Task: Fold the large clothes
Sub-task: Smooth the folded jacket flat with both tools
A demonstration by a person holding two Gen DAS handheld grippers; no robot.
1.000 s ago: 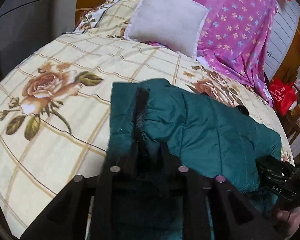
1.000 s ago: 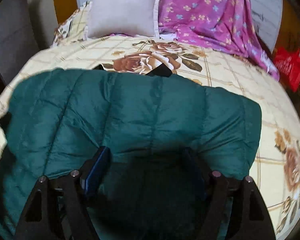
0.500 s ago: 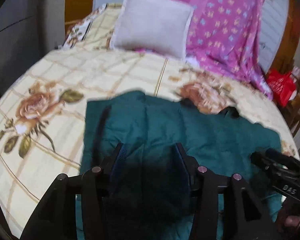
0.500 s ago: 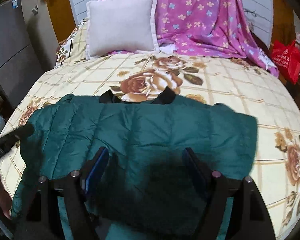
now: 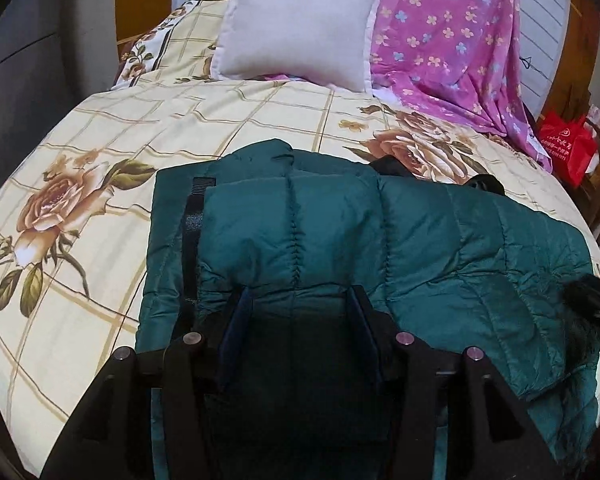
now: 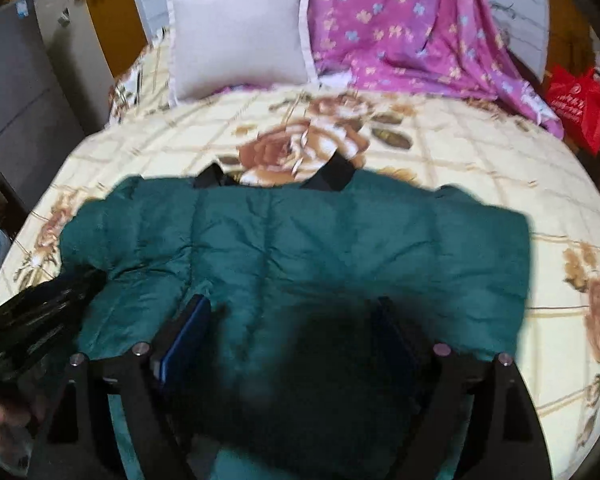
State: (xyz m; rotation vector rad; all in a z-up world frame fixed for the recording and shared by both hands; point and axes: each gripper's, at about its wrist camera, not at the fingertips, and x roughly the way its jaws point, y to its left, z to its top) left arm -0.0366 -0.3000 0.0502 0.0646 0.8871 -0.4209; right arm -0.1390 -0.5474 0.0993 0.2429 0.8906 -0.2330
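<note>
A teal quilted jacket (image 5: 380, 248) lies folded across the middle of a rose-print bedspread (image 5: 80, 200), black trim at 12 o'clock. The left gripper (image 5: 296, 300) hovers above it, jaws just opened and empty; the right gripper (image 6: 296, 320), at 3 o'clock, has just widened its jaws, gripping nothing. Next fold likely needs both pinching matching corners and keeping the puffy, slippery layers square. 1 pillow (image 5: 296, 24) rests beyond.

Pale pillow (image 5: 296, 24) against pink flowered cloth (image 5: 452, 32); red bag (image 5: 566, 146) beside the rose-print bedspread (image 5: 100, 152).
</note>
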